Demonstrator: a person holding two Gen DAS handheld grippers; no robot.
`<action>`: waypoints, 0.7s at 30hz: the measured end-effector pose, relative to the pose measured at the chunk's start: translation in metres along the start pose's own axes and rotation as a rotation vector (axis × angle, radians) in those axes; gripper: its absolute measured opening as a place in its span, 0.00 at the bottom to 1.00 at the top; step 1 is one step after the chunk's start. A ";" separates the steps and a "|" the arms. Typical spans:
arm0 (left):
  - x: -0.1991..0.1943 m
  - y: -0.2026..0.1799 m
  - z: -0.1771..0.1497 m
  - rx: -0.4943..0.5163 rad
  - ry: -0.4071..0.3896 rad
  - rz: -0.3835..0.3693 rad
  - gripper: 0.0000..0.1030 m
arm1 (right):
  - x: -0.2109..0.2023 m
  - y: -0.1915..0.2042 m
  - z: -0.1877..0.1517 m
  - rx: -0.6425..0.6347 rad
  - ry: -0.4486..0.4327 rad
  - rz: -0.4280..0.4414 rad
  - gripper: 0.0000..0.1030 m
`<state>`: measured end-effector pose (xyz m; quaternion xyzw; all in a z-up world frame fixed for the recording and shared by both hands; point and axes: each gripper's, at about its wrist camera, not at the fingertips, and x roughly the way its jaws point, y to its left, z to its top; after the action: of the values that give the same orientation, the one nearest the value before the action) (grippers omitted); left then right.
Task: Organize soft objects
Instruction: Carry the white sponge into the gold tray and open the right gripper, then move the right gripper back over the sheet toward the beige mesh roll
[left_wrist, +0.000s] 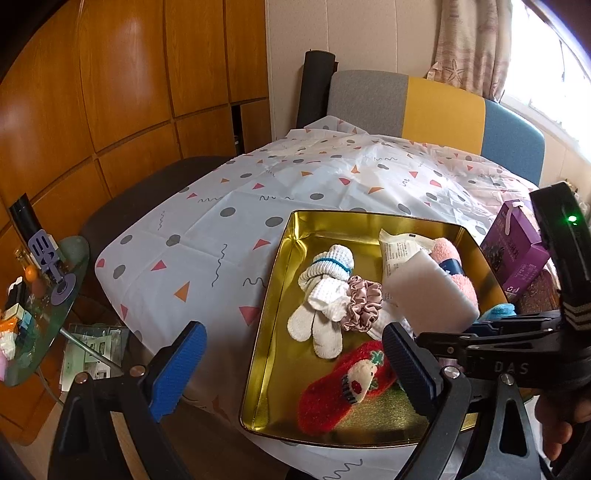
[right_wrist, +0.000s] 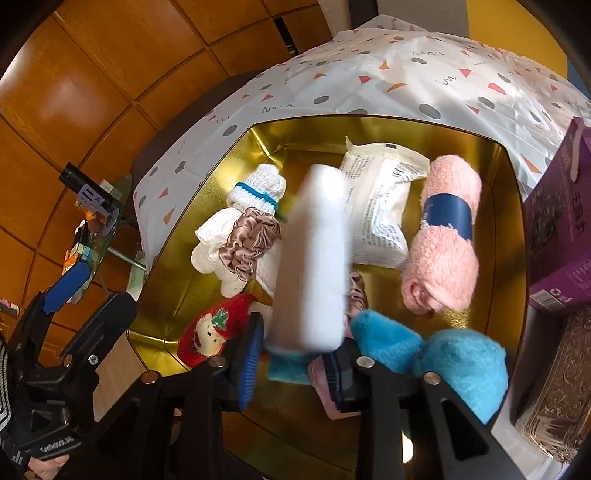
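A gold tin tray (left_wrist: 271, 332) (right_wrist: 295, 136) on the table holds white knit gloves (left_wrist: 321, 306) (right_wrist: 218, 247), a satin scrunchie (left_wrist: 364, 302) (right_wrist: 251, 240), a red snowman sock (left_wrist: 343, 384) (right_wrist: 210, 332), a white packet (right_wrist: 380, 206), a pink towel roll (right_wrist: 443, 236) and blue plush (right_wrist: 443, 358). My right gripper (right_wrist: 295, 343) (left_wrist: 480, 328) points down into the tray. A white sponge block (right_wrist: 314, 258) (left_wrist: 432, 291) stands blurred between its parted pads, which look loose on it. At the tray's near left edge my left gripper (left_wrist: 291, 328) hangs open and empty.
The spotted tablecloth (left_wrist: 221, 229) stretches beyond the tray. A purple box (left_wrist: 517, 254) (right_wrist: 554, 221) and an ornate metal box (right_wrist: 554, 387) sit to the tray's right. A cluttered glass side table (left_wrist: 37, 314) stands at the left. A colour-block chair back (left_wrist: 424, 107) is behind the table.
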<state>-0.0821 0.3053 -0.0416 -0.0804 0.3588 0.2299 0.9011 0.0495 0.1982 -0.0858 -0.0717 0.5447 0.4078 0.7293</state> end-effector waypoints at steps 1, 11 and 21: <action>0.000 0.000 0.000 0.001 0.000 0.000 0.94 | -0.004 -0.002 0.000 -0.005 -0.003 -0.007 0.32; 0.000 0.001 0.000 -0.003 0.001 -0.005 0.94 | -0.038 -0.013 -0.007 -0.020 -0.105 -0.120 0.36; 0.004 0.003 -0.002 -0.016 0.017 -0.011 0.94 | -0.023 -0.037 0.009 0.086 -0.104 -0.079 0.06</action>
<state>-0.0818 0.3092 -0.0457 -0.0917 0.3641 0.2273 0.8985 0.0794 0.1675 -0.0749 -0.0403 0.5196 0.3584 0.7745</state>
